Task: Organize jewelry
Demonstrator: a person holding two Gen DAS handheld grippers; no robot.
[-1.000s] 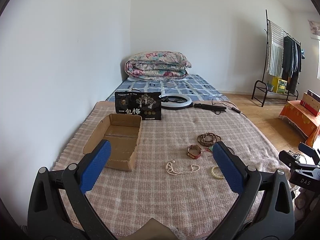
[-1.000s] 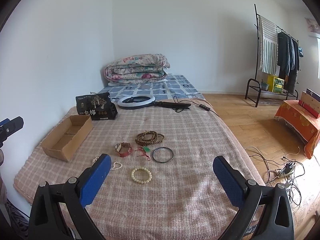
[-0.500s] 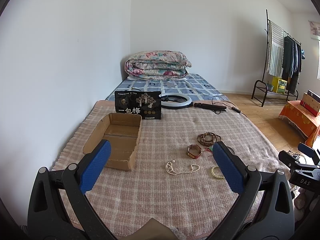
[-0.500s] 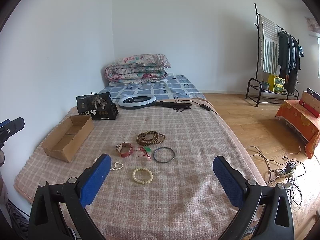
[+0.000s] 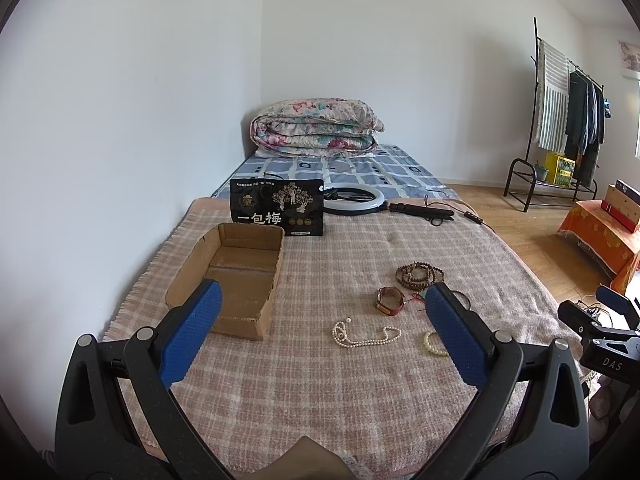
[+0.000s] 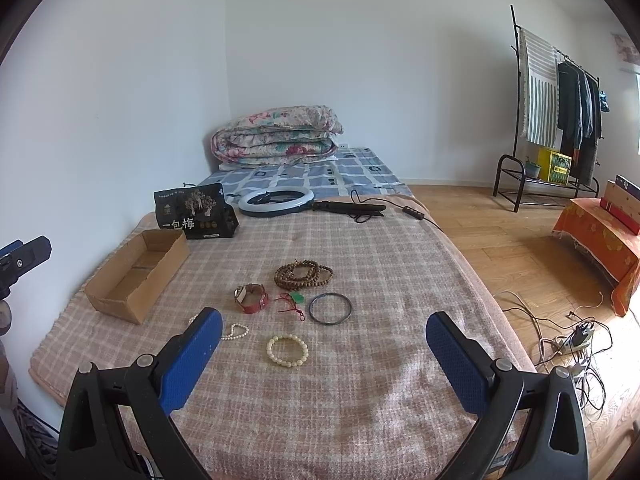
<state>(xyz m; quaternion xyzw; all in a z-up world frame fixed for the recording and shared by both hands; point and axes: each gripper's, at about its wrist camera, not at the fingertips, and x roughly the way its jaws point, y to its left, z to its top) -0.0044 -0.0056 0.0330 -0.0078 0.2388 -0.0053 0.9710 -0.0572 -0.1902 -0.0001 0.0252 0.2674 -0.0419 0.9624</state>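
Jewelry lies on a checked blanket: a brown bead strand, a red-strap watch, a red cord with a green pendant, a dark bangle, a cream bead bracelet and a pearl necklace. An empty open cardboard box sits at the left. My left gripper is open and empty, above the near blanket. My right gripper is open and empty, short of the bracelet. The watch and bead strand also show in the left wrist view.
A black snack bag stands behind the box. A ring light with its cable lies farther back, then a folded quilt. A clothes rack, an orange-covered stand and floor cables are at the right.
The right wrist view has crept slightly forward toward the jewelry. The left wrist view is nearly unchanged. Both grippers stay open.
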